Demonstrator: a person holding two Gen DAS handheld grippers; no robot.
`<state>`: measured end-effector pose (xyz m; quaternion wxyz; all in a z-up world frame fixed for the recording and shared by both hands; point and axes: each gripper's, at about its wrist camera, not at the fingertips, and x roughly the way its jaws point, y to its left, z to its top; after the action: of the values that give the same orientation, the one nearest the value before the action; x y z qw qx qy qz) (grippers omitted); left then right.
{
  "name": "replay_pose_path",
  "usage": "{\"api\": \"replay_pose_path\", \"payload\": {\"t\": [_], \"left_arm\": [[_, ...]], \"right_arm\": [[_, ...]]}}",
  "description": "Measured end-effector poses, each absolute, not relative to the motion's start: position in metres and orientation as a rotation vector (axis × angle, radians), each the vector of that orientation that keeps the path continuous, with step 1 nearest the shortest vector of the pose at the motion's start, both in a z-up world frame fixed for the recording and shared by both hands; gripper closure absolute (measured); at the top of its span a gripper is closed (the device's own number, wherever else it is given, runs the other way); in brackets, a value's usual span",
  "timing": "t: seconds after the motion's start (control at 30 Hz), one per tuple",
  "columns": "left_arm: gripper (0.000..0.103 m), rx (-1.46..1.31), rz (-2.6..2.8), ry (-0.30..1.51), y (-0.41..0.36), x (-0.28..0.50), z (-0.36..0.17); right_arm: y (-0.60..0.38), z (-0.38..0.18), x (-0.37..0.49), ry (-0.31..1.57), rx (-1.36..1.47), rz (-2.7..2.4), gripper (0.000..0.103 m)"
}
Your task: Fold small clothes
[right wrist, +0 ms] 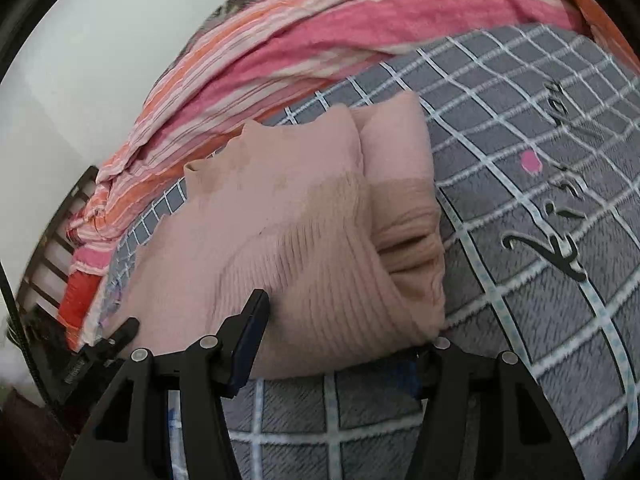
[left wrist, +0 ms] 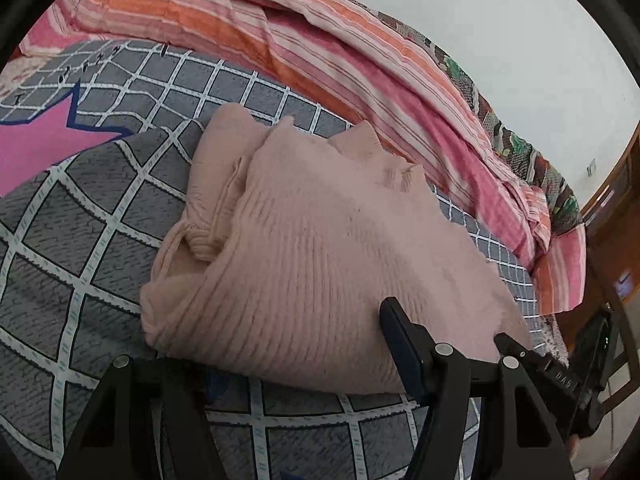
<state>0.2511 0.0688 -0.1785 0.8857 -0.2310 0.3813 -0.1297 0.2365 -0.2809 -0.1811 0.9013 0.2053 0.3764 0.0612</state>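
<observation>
A folded pink ribbed sweater (left wrist: pixel 304 248) is lying on the bed's grey checked cover (left wrist: pixel 80 240), with a striped pink-and-orange quilt (left wrist: pixel 320 56) bunched beyond it at twelve o'clock. The left gripper (left wrist: pixel 296 352) is holding the sweater's near edge: its jaws are standing partly apart with the knit bunched between them. The right gripper (right wrist: pixel 348 340) is doing likewise on the sweater (right wrist: pixel 288 220), one finger (right wrist: pixel 248 340) lying over the fabric at nine o'clock, the other beneath the fold.

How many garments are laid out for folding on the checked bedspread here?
1: a pink ribbed sweater, partly folded, lying on the grey checked bedspread in front of both grippers. The striped pink-and-orange bedding bunched behind may hide others.
</observation>
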Motion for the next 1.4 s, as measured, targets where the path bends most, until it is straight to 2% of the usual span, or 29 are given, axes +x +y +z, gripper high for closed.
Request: {"api": "replay_pose_path", "payload": {"t": [0.13,0.63,0.87,1.07,1.2,1.3,1.4], "left_arm": [[0.039,-0.471,-0.266,0.780,0.068,0.251,-0.179],[0.039,-0.477,-0.263,0.766,0.069,0.252,-0.179],[0.046,-0.505,-0.246,0.758,0.074,0.251,-0.180],[0.053,-0.520,-0.215,0.746,0.075,0.250,-0.182],[0.057,-0.539,-0.203,0.734,0.079,0.248,-0.183],[0.065,-0.570,-0.191,0.725,0.083,0.247,-0.185],[0.078,-0.641,-0.188,0.712,0.093,0.246,-0.189]], "right_arm": [[-0.271,-0.180,0.237,0.776,0.346,0.091,0.045],[-0.278,-0.182,0.236,0.752,0.403,0.116,0.045],[-0.283,-0.182,0.233,0.740,0.446,0.128,0.048],[-0.285,-0.182,0.232,0.733,0.454,0.106,0.057],[-0.290,-0.183,0.230,0.722,0.482,0.103,0.067],[-0.293,-0.184,0.229,0.712,0.506,0.110,0.079],[-0.298,-0.185,0.227,0.699,0.547,0.144,0.087]]}}
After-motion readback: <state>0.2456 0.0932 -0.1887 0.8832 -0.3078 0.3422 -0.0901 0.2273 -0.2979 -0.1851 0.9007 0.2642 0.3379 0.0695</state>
